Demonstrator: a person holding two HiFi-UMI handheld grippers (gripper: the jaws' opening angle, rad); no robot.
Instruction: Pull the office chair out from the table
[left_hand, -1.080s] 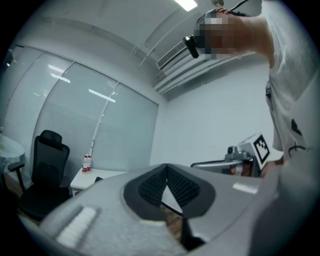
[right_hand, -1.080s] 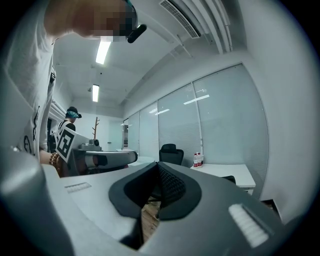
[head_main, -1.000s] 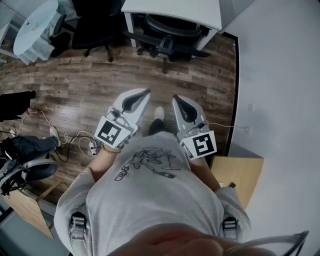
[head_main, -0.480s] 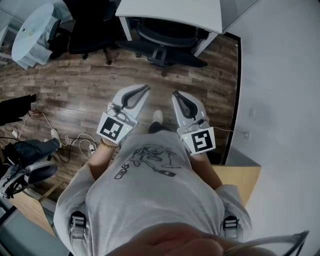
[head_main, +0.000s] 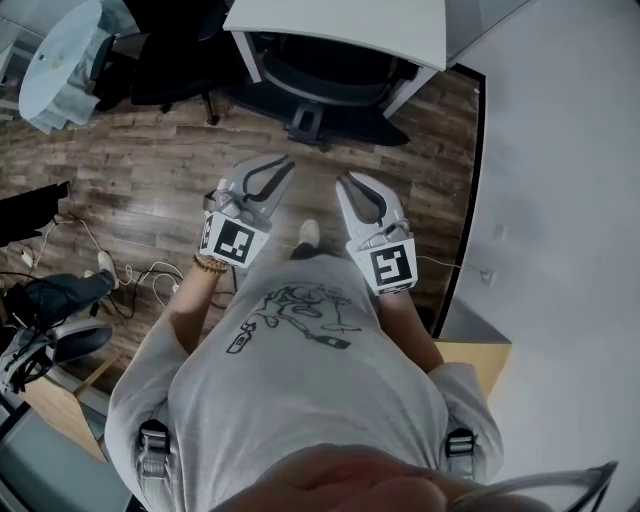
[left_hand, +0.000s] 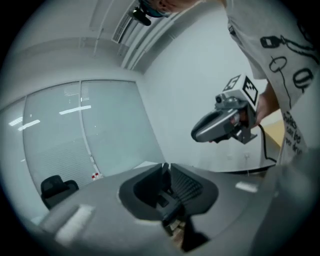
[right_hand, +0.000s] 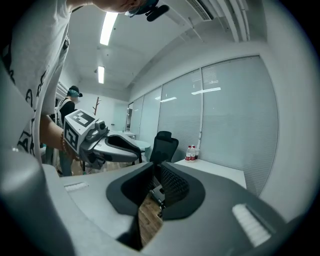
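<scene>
1. Office chair (head_main: 325, 70): tucked under table (head_main: 350, 25), well ahead of both grippers.
2. Left gripper (head_main: 280, 165), right gripper (head_main: 347, 180): jaws just opening, slightly parted, empty.
3. Best practice: widen the jaws, grasp the backrest evenly, draw straight back.

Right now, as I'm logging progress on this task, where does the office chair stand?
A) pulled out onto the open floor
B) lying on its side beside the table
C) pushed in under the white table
C: in the head view the office chair sits with its seat under the edge of the white table, and only its base shows in front.
</scene>
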